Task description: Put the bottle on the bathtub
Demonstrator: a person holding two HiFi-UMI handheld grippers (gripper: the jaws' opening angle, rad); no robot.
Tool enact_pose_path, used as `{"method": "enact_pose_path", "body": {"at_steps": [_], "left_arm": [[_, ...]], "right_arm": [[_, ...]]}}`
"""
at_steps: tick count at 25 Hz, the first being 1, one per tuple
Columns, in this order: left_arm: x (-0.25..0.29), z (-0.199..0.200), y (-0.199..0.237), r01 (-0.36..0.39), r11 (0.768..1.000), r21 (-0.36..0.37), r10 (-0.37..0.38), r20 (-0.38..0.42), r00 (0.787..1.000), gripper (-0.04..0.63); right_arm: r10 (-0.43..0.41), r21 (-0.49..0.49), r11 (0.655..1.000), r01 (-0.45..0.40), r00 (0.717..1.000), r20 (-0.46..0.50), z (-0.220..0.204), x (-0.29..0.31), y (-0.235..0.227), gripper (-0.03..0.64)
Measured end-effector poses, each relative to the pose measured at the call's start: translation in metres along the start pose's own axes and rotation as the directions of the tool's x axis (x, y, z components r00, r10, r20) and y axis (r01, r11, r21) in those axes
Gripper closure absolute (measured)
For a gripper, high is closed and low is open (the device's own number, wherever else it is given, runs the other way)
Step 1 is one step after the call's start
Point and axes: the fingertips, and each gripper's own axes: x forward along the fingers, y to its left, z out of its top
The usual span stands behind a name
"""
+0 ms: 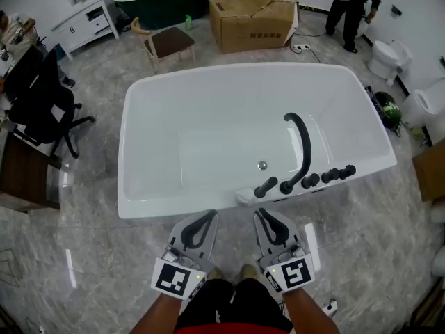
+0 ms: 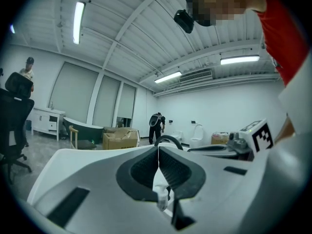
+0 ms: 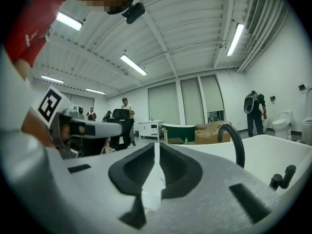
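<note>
Since the bottle [image 1: 245, 197] already appears to rest on the near edge of the bathtub [image 1: 139, 96], just left of the row of black tap handles [image 1: 306, 181], the step in hand is judged to be clearing away without disturbing it. To do this well, keep both tools on the person's side of that edge, draw them straight back, and avoid sweeping across the rim surface. The bottle is small, looks light, and could tip or slide into the basin. Left gripper [image 1: 203, 223]: jaws fully together, pads meeting along one line, nothing between them. Its own view shows the bottle beyond and below the tips, untouched. Right gripper [image 1: 267, 221]: jaws likewise pressed together and empty, pointing toward the near edge by the curved black spout [image 1: 304, 141].
</note>
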Motion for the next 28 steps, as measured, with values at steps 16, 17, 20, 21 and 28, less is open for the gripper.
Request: {"method": "enact_pose_path", "body": {"at_steps": [16, 17, 20, 21, 28], "left_arm": [[-0.064, 0.073, -0.080, -0.017, 0.999, 0.029, 0.014, 0.103, 0.995, 0.584], [-0.067, 0.073, -0.085, -0.015, 0.999, 0.028, 0.012, 0.103, 0.995, 0.584], [-0.073, 0.073, -0.095, -0.015, 1.000, 0.025, 0.013, 0.105, 0.994, 0.584], [-0.075, 0.073, -0.097, -0.017, 1.000, 0.025, 0.014, 0.108, 0.994, 0.584], [-0.072, 0.076, -0.108, -0.012, 0.999, 0.035, 0.008, 0.117, 0.993, 0.584]], "right_arm": [[0.093, 0.053, 0.994, -0.099, 0.989, 0.111, 0.103, -0.095, 0.049, 0.611], [0.095, 0.062, 0.993, -0.102, 0.989, 0.110, 0.102, -0.099, 0.049, 0.611], [0.095, 0.074, 0.992, -0.104, 0.990, 0.107, 0.102, -0.109, 0.047, 0.612], [0.093, 0.072, 0.992, -0.101, 0.990, 0.107, 0.103, -0.111, 0.046, 0.612], [0.069, 0.060, 0.995, -0.075, 0.993, 0.099, 0.106, -0.122, 0.033, 0.612]]}}
